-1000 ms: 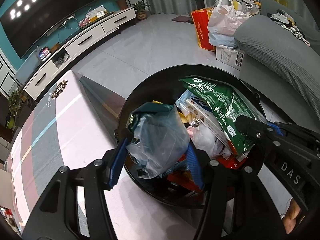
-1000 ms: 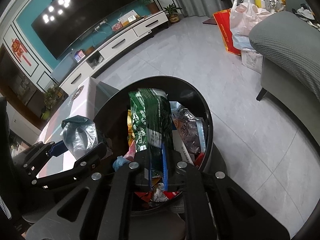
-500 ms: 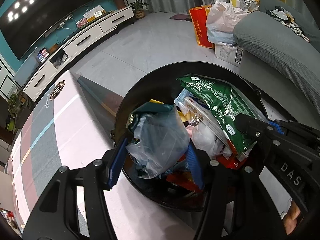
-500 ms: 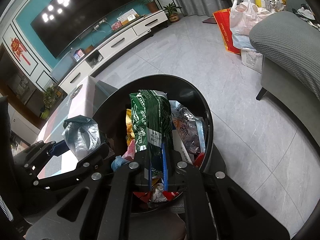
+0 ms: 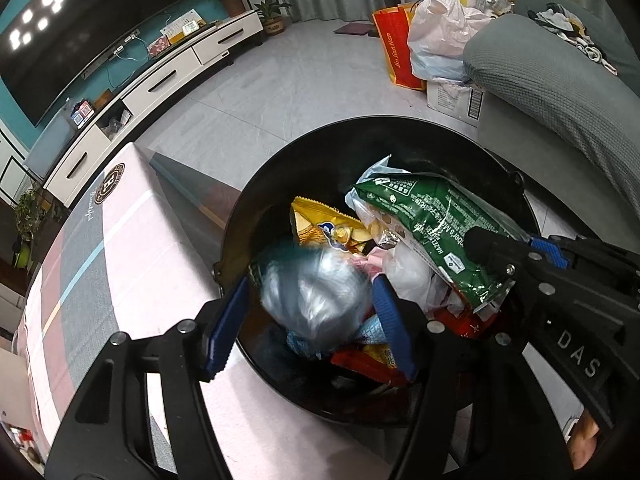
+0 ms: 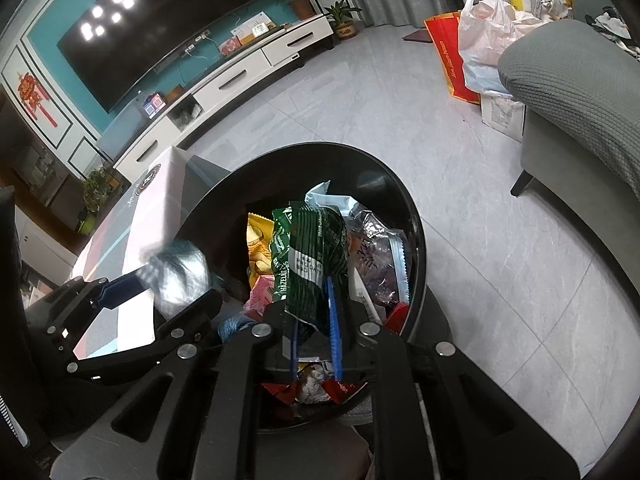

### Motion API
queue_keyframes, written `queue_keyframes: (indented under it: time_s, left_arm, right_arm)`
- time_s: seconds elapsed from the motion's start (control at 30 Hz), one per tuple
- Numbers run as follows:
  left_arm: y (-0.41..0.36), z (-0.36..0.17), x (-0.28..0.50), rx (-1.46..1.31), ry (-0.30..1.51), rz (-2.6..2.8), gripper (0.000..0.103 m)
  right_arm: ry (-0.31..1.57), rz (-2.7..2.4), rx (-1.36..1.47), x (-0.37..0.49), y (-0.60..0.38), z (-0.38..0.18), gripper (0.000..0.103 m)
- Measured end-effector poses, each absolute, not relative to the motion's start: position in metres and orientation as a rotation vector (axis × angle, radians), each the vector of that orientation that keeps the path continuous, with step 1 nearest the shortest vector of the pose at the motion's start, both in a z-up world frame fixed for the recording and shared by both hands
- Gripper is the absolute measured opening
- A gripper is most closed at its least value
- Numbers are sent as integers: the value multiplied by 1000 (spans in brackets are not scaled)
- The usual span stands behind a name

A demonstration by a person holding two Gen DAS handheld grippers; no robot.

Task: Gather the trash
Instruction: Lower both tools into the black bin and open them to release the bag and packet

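Observation:
A black round trash bin (image 5: pixel 400 136) (image 6: pixel 416 240) stands beside the table, holding several wrappers. My left gripper (image 5: pixel 312 300) is open over the bin's near rim; a crumpled clear plastic bag (image 5: pixel 312 296) (image 6: pixel 180 276) is blurred between its blue fingers, falling free. My right gripper (image 6: pixel 314 320) is shut on a green snack wrapper (image 6: pixel 312 256) (image 5: pixel 432 224) and holds it above the bin. A yellow snack bag (image 5: pixel 328 232) lies inside.
A pink and grey covered table (image 5: pixel 100 264) is at the left. A grey sofa (image 5: pixel 560 92) is at the right, with bags (image 5: pixel 436 36) and a box by it. A TV cabinet (image 6: pixel 240 80) lines the far wall across tiled floor.
My left gripper's fingers have spread apart and the plastic bag has slipped lower toward the bin, now blurred. The right gripper still holds the green wrapper in about the same place.

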State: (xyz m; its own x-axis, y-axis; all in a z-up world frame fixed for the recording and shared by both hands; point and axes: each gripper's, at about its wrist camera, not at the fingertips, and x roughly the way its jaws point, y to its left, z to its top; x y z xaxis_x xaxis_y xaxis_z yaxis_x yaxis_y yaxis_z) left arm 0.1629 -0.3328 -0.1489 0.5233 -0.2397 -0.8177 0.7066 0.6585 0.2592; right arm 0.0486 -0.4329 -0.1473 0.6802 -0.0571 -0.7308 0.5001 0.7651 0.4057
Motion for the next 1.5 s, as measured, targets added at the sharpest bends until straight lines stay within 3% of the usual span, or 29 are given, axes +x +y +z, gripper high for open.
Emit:
queue_keyframes:
  time_s: [0.27, 0.47, 1.17, 1.3, 1.5]
  left_arm:
    - [-333, -151, 163, 630, 840, -614, 71]
    - [-332, -150, 164, 622, 840, -613, 75]
    - [-328, -142, 164, 614, 816, -604, 80]
    - [-327, -139, 164, 612, 809, -602, 83]
    - [-323, -134, 163, 602, 799, -603, 87]
  right_arm:
    - [773, -338, 634, 50, -433, -148, 15]
    - [779, -341, 638, 51, -432, -149, 26]
    - [773, -355, 634, 49, -433, -143, 30]
    - [769, -360, 632, 48, -433, -140, 36]
    - [762, -367, 628, 46, -432, -135, 38]
